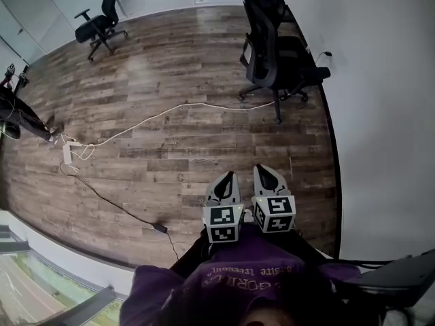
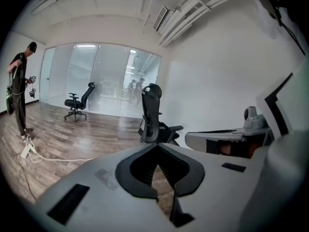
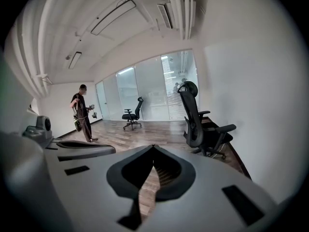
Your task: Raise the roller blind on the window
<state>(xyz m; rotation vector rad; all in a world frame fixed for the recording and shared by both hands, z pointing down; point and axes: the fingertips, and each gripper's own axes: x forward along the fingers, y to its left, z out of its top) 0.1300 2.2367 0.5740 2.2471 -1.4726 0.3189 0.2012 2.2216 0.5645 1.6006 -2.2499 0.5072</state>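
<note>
well, in the head view my left gripper (image 1: 226,176) and right gripper (image 1: 263,170) sit side by side over the wooden floor (image 1: 170,66). a white cable (image 1: 170,111) crosses ahead, a black office chair (image 1: 275,53) stands ahead to the right, and the window (image 1: 41,284) lies behind to the left; i cannot make out the roller blind. in the left gripper view my jaws are pressed together on nothing, chair straight ahead, a person (image 2: 19,88) far left. in the right gripper view the jaws are likewise together and empty, chair ahead-right.

Office indicated. Black swivel chair (image 1: 275,53) placed on wood-plank floor (image 1: 170,80), second chair (image 1: 102,19) farther off; glass partition wall (image 2: 96,81) seen behind; strip light (image 3: 113,16) mounted on ceiling.
</note>
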